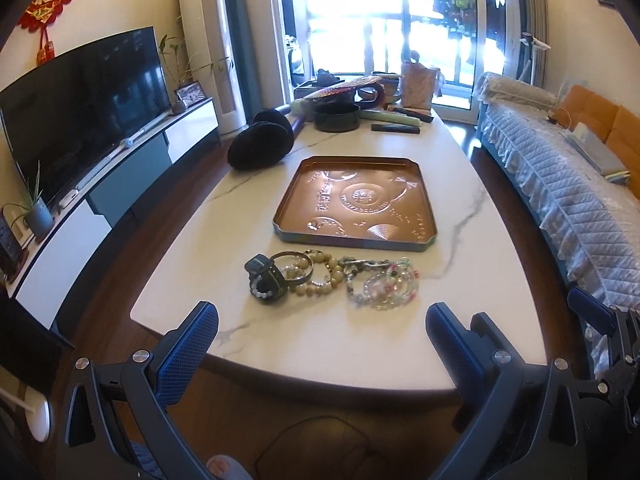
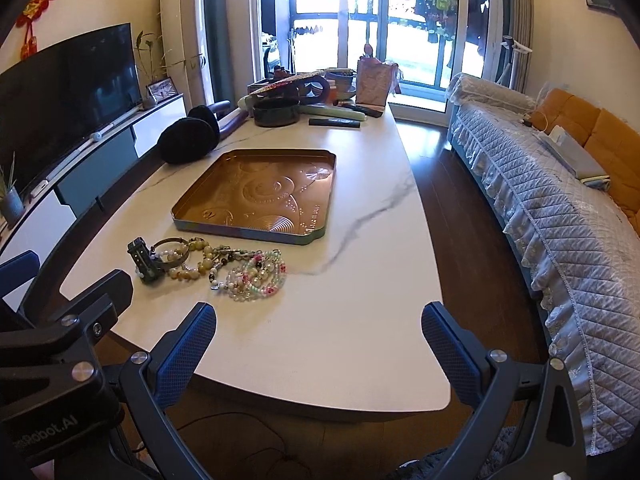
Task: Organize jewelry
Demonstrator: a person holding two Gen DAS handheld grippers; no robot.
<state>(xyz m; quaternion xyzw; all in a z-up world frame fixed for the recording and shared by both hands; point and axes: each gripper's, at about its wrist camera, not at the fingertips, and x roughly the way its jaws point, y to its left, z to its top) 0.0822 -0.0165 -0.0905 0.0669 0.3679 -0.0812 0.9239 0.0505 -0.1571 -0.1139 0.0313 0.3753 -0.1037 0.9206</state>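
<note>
Both grippers are hovering low at the near edge of the white marble-look table (image 1: 360, 344), and nothing is being held yet: the left gripper (image 1: 320, 344) is showing its jaws spread wide with only bare tabletop between the blue pads, and the right gripper (image 2: 320, 344) is standing equally wide and empty. The jewelry is lying in a tangled heap just below centre of the left wrist view and left of centre in the right wrist view, close in front of the copper-coloured tray (image 1: 430, 216), which is sitting empty and apart from the pile. At the heap's left end a dark watch-like piece with a band (image 1: 266, 280) is resting on edge, touching a metal bangle (image 1: 292, 266); next to these a cream beaded bracelet (image 1: 320, 276) is overlapping a bunch of clear and pastel bead strands (image 1: 386, 286) at the right end. These pieces are probably light, and the strung beads will likely behave limp and slippery, draping and dragging neighbours along where loops are crossing, so lifting slowly looks wise. The bangle seems stiff and smooth, liable to skid out of the pads unless pinched across its rim. The dark piece looks the firmest grab, taken across its body. For the bead strands, pinching a loop at the outer right edge, clear of the overlaps, seems safest. Glass-like beads may chip if dropped on the hard top or the tray.
</note>
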